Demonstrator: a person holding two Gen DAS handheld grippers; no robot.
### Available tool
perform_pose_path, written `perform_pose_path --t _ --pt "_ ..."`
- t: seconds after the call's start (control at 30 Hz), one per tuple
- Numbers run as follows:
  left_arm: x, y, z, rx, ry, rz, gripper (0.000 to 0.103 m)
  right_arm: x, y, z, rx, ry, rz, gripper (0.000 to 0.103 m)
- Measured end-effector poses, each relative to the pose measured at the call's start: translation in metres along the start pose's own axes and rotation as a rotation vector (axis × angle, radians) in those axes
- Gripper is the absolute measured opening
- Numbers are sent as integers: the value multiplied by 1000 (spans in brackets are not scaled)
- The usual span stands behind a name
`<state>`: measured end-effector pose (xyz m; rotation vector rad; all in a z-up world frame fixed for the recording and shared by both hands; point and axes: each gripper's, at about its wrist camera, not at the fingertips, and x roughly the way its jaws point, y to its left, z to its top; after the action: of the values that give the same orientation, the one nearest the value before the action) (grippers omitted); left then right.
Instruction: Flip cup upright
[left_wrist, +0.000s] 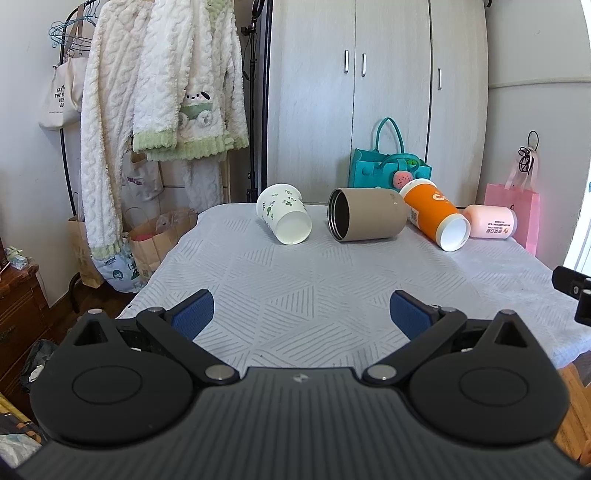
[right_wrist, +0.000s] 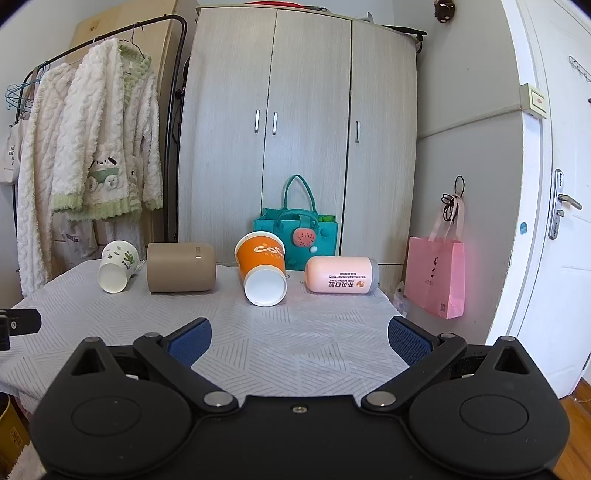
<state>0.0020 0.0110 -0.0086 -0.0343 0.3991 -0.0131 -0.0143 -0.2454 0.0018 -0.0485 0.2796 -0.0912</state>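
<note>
Several cups lie on their sides along the far edge of the cloth-covered table (left_wrist: 295, 280). From left: a white cup with green leaf print (left_wrist: 283, 213) (right_wrist: 117, 266), a tan metal-lined tumbler (left_wrist: 365, 219) (right_wrist: 181, 267), an orange paper cup (left_wrist: 436, 218) (right_wrist: 263, 268), and a pink cup (left_wrist: 490, 220) (right_wrist: 341, 280). My left gripper (left_wrist: 301, 314) is open and empty over the near table. My right gripper (right_wrist: 299, 339) is open and empty, well short of the orange cup.
A teal felt bag (right_wrist: 295, 236) stands behind the cups against the wardrobe (right_wrist: 303, 129). A pink paper bag (right_wrist: 436, 277) hangs at the right. A clothes rack with fluffy robes (left_wrist: 159, 103) and paper bags (left_wrist: 155, 240) stands left of the table. A door (right_wrist: 554, 184) is at the right.
</note>
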Motion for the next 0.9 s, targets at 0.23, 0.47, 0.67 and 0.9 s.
perform_pose_path --t 0.23,0.47,0.67,0.9 --pt "0 2 0 -4 4 1 103 -1 2 4 -4 3 -4 103" --pt "0 4 0 -17 11 4 103 -1 2 3 -7 9 -4 103" --pt "2 6 0 -25 19 9 103 -2 4 3 -11 18 -5 103" --pt "3 10 0 -39 30 14 103 1 4 9 -15 26 -7 103"
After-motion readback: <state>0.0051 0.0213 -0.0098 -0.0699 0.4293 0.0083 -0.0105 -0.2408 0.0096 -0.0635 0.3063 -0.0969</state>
